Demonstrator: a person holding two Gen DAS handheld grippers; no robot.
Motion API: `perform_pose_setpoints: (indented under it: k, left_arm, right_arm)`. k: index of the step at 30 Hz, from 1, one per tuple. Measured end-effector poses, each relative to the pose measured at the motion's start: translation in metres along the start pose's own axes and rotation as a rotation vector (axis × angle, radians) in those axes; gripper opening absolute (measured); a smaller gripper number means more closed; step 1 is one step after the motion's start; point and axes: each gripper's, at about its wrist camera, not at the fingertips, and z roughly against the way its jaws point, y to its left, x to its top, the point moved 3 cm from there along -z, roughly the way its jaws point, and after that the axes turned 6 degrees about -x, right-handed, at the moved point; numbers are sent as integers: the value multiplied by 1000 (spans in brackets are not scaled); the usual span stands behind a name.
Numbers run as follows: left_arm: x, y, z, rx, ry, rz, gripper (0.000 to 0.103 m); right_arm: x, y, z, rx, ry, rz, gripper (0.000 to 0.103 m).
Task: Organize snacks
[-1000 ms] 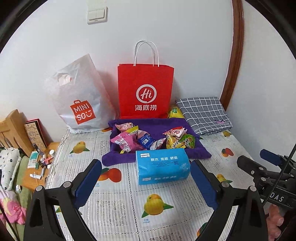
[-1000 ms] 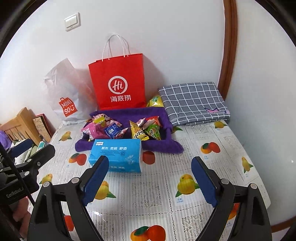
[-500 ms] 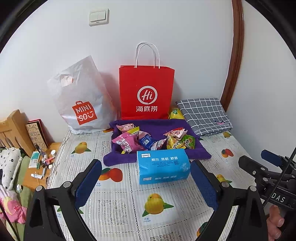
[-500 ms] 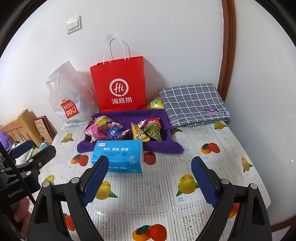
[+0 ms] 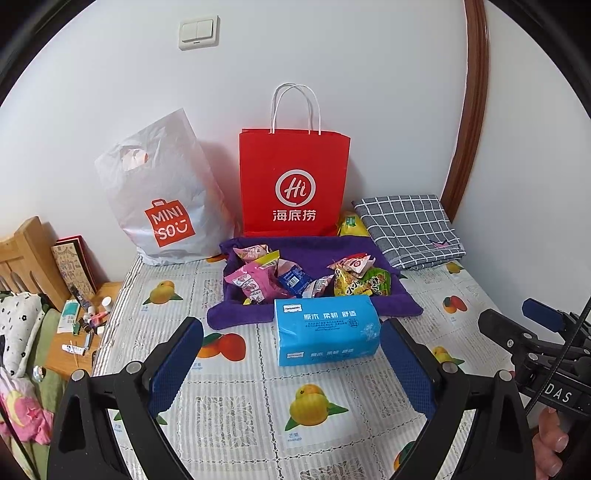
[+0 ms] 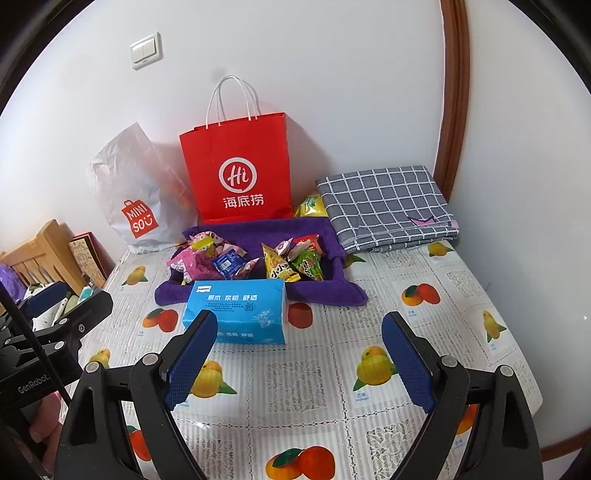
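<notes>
Drawn back and lifted slightly over the past second, both cameras, with the light switch now lower on the wall and the scene a touch farther off; nothing on the surface shifted. Held above the fruit-print cloth, the left gripper, jaws wide and empty, blue pads either side of the tissue pack in view but well short of it. Likewise wide and empty, the right gripper, seen at the right edge of the left view as well, a hand on its handle. Piled on a purple towel just behind the tissue pack, the snacks: pink packets to the left, a blue one in the middle, yellow and green ones to the right. Upright against the wall behind the towel, a red bag with white handles; left of it, leaning, a white Miniso bag. Wedged between red bag and folded checked cloth, a yellow packet. Off the surface's left edge, a wooden stand scattered with small bottles and tubes.
</notes>
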Motion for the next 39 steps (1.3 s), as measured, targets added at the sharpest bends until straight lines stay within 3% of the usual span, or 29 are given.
perform_pose_setpoints:
  k: [39]
  left_arm:
    - [-1,1,-1,4,2,1,97]
  right_arm:
    - [1,3,3,6,-7,-6,90]
